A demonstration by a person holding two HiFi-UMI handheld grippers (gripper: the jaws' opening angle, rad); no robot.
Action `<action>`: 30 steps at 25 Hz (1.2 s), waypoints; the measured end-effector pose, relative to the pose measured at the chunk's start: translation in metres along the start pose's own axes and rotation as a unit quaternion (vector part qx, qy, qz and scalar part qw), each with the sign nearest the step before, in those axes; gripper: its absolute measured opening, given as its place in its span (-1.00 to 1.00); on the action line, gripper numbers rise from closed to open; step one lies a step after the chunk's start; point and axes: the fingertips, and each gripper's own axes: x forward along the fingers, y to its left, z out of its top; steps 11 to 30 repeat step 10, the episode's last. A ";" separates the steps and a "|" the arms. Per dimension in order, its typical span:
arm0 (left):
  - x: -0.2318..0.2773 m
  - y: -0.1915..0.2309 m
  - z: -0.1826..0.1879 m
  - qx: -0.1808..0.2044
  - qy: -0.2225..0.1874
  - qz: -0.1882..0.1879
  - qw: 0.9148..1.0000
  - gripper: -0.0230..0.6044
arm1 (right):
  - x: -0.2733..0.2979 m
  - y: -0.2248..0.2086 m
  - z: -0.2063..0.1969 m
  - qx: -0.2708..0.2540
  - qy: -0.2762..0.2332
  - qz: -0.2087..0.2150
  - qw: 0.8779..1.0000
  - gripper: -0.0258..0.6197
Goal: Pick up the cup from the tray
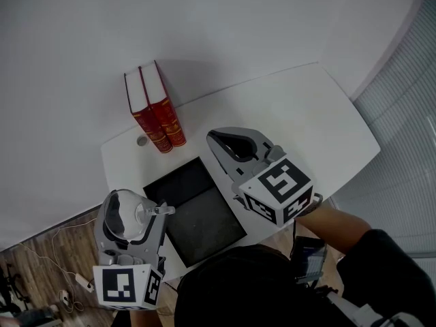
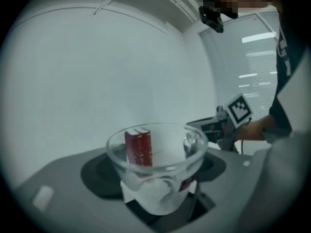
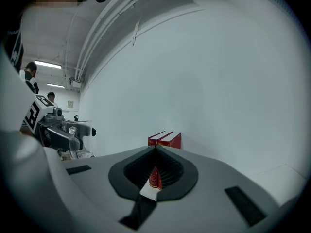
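Left gripper (image 1: pixel 135 216) grips 1 cup (image 2: pixel 155 169) (2 books (image 1: pixel 155 107) beyond)

Two red hardcover books with gilt-patterned spines (image 1: pixel 155 107) stand upright, touching side by side, near the white tabletop's (image 1: pixel 306 121) far left edge. A small grey round cap (image 1: pixel 142 141) is just beside them.

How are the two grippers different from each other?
The left gripper is shut on a clear glass cup; the right gripper holds nothing, its jaws closed together. In the head view the left gripper sits left of the black tray, the right gripper at its right. Both are grey and carry a black-and-white marker cube.
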 end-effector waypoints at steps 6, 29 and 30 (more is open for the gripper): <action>0.007 0.001 -0.004 0.003 0.007 -0.006 1.000 0.35 | 0.006 -0.003 -0.005 0.003 0.005 0.000 1.000 -0.88; 0.014 0.003 -0.004 0.003 0.008 -0.006 1.000 0.35 | 0.010 -0.009 -0.005 0.002 0.004 -0.001 1.000 -0.88; 0.014 0.003 -0.004 0.003 0.008 -0.006 1.000 0.35 | 0.010 -0.009 -0.005 0.002 0.004 -0.001 1.000 -0.88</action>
